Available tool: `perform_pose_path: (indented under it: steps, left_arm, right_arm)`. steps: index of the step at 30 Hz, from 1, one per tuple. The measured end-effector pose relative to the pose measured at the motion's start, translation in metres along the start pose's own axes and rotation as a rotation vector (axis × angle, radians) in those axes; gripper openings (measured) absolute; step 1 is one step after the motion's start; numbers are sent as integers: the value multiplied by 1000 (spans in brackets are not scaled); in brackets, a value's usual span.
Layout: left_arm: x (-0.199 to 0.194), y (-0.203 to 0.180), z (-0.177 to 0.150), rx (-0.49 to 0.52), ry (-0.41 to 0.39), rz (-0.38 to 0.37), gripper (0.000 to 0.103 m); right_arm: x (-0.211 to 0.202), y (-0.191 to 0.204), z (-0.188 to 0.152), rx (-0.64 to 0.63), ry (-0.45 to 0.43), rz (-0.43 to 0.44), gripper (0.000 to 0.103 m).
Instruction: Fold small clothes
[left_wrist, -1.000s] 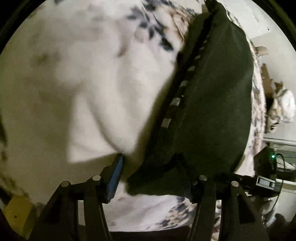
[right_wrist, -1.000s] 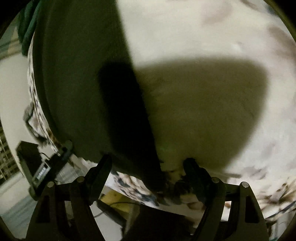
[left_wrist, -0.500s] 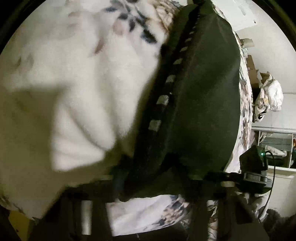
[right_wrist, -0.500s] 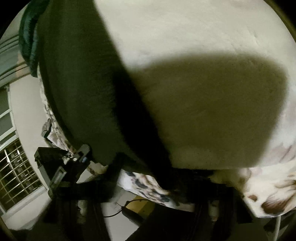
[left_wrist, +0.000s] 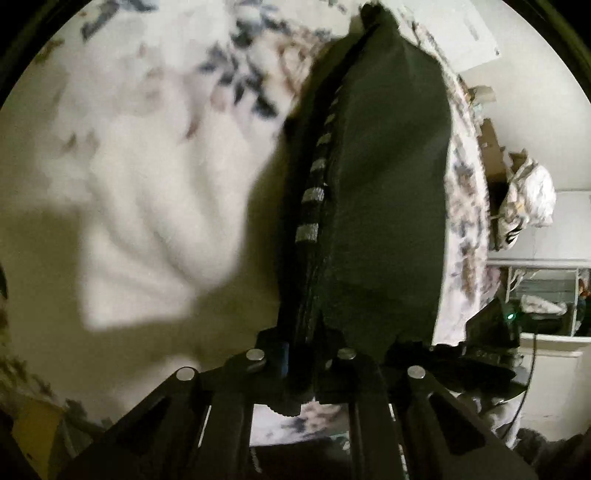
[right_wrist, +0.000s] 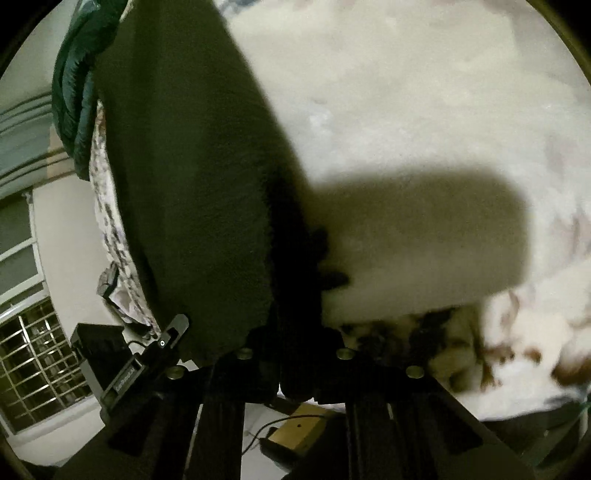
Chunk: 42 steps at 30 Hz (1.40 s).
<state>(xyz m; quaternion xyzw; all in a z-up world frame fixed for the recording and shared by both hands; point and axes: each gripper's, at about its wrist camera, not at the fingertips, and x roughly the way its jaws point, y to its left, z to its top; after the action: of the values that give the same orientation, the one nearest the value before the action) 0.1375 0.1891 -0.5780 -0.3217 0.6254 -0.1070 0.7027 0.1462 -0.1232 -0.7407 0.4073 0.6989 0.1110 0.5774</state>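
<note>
A dark green garment (left_wrist: 388, 192) with a grey-striped edge hangs over a bed with a white floral cover (left_wrist: 147, 177). My left gripper (left_wrist: 301, 356) is shut on the garment's near edge. In the right wrist view the same dark garment (right_wrist: 192, 184) fills the left half. My right gripper (right_wrist: 295, 350) is shut on its lower edge. The cloth stretches away from both grippers, lifted off the bed cover (right_wrist: 424, 122).
A dark teal quilted item (right_wrist: 74, 92) lies at the bed's far end. A black device with a green light (left_wrist: 495, 325) sits by the bed. A barred window (right_wrist: 33, 354) and a wooden box (right_wrist: 299, 424) on the floor show below.
Both grippers have closed from open onto the garment's edge and lifted it. The cloth now hangs tauter and its shadow on the bed has shifted.
</note>
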Motion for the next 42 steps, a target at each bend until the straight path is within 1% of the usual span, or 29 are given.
perform_pose_path:
  steps: [5, 10, 12, 13, 16, 18, 21, 24, 26, 29, 32, 33, 34, 38, 40, 41, 42]
  left_arm:
    - [-29, -25, 9, -2, -51, -45, 6]
    - [-50, -55, 30, 16, -112, -82, 6]
    - [-56, -63, 42, 18, -133, -92, 6]
    - [-59, -66, 50, 16, -144, -99, 6]
    - [-65, -80, 77, 29, -182, -110, 6]
    - [-66, -92, 105, 32, -212, -133, 6]
    - [-66, -108, 142, 56, -257, -143, 6]
    - [-58, -131, 190, 83, -305, -142, 6]
    - [-49, -143, 222, 93, -329, -139, 6]
    - [-30, -159, 269, 103, -349, -119, 6]
    - [-11, -171, 311, 116, -361, -91, 6]
    - [-3, -176, 327, 120, -363, -82, 6]
    - [4, -179, 340, 121, -360, -76, 7]
    - [31, -182, 393, 71, -333, -83, 9]
    - [44, -178, 421, 27, -308, -105, 11]
    - [48, -175, 428, 8, -301, -118, 13]
    - [50, -171, 434, -10, -303, -139, 21]
  right_arm:
    - [-36, 16, -8, -13, -31, 51, 11]
    - [-80, 49, -3, -60, -87, 116, 10]
    - [-96, 63, 3, -75, -110, 141, 10]
    - [-94, 80, 0, -78, -123, 155, 10]
    - [-108, 108, 15, -94, -160, 187, 10]
    - [-124, 121, 33, -100, -188, 203, 10]
    - [-141, 151, 70, -118, -246, 222, 10]
    - [-153, 181, 116, -128, -303, 249, 10]
    - [-159, 200, 153, -136, -333, 265, 10]
    - [-158, 227, 211, -142, -363, 273, 10]
    - [-155, 249, 268, -143, -382, 258, 10]
    - [-148, 255, 280, -135, -384, 257, 10]
    - [-147, 260, 300, -123, -386, 258, 10]
    - [-134, 273, 367, -87, -369, 263, 11]
    - [-127, 277, 400, -50, -355, 287, 17]
    - [-125, 278, 414, -31, -356, 304, 21]
    - [-122, 277, 422, -25, -357, 312, 35]
